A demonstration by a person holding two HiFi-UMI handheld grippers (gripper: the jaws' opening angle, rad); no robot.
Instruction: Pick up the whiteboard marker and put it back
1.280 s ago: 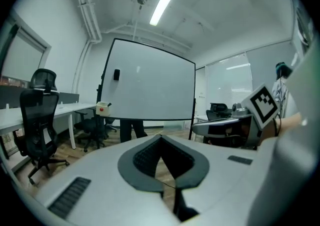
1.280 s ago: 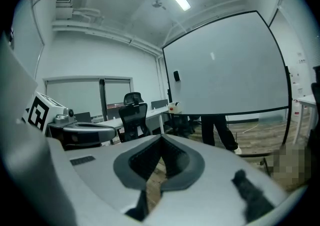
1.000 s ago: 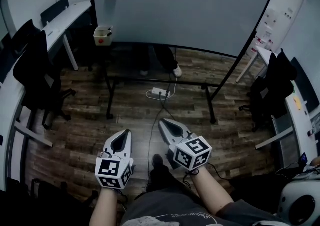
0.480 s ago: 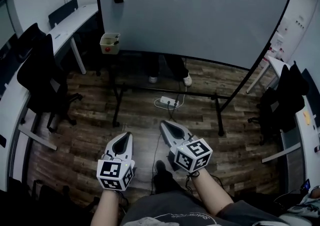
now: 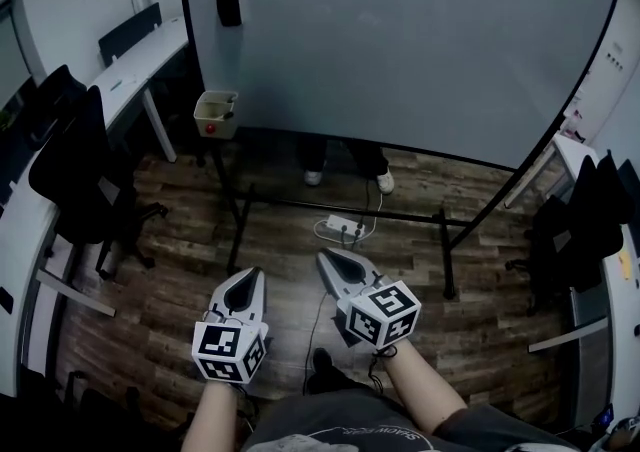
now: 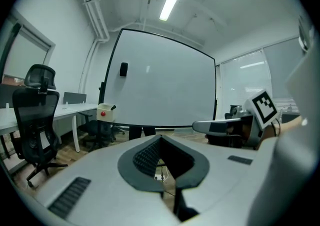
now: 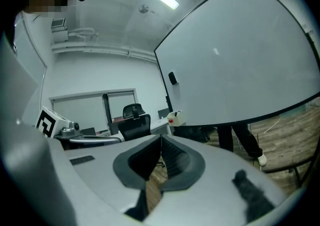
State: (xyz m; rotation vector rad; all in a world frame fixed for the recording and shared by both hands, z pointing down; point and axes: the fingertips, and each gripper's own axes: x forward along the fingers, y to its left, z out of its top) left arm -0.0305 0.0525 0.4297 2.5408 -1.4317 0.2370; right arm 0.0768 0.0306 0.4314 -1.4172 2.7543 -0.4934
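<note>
A small cream box (image 5: 216, 113) hangs at the lower left corner of the large whiteboard (image 5: 400, 40). It holds a red object and a dark stick that may be the marker (image 6: 113, 107); I cannot tell for sure. My left gripper (image 5: 250, 273) and right gripper (image 5: 325, 258) are held side by side above the wooden floor, well short of the board. Both are shut with nothing between the pads. The left gripper view shows the box (image 6: 105, 112) ahead to the left, and the right gripper view shows the same box (image 7: 176, 117) ahead.
A black eraser (image 5: 228, 5) sticks to the board's upper left. A person's feet (image 5: 313, 177) stand behind the board's frame. A power strip (image 5: 343, 228) and cable lie on the floor. Office chairs (image 5: 70, 170) and a desk (image 5: 140, 60) stand left, another chair (image 5: 590, 230) right.
The whiteboard, its box and the frame have drawn nearer and larger in the head view. Both grippers kept their pose side by side and stayed shut.
</note>
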